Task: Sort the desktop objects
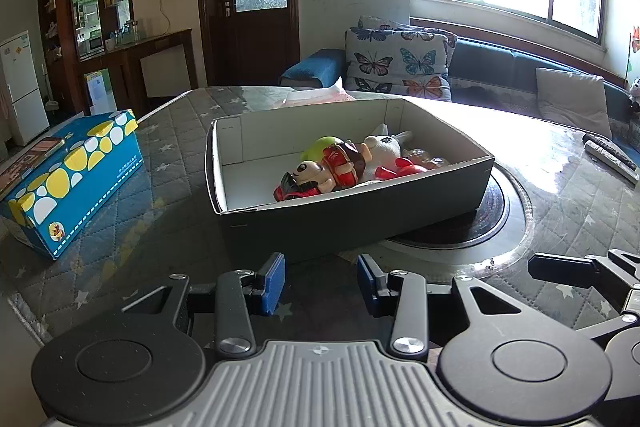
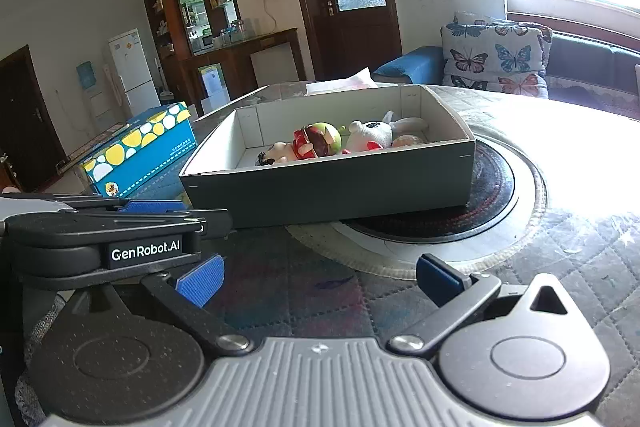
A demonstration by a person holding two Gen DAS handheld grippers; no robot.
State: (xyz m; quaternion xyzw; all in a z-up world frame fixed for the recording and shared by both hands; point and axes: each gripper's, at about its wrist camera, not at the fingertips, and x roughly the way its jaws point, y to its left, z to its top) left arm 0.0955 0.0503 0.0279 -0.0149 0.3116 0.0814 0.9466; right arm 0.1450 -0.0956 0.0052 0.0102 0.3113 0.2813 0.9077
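Left gripper [image 1: 321,281] spread wide and empty, blue pads just short of the near wall of the dark open box [image 1: 360,223]; right gripper [image 2: 320,281] likewise spread and empty, a little further back from that same wall. Inside the box, toward its right half: a cartoon figure [image 1: 320,173], a green ball [image 1: 322,147] and a white plush toy [image 1: 384,149], bunched and touching. Left of the box, a blue spotted carton [image 1: 72,179]; only in the left wrist view, two remotes [image 1: 610,155] right of the box, and only in the right wrist view, the left gripper's flank with its white lettering [image 2: 145,251].
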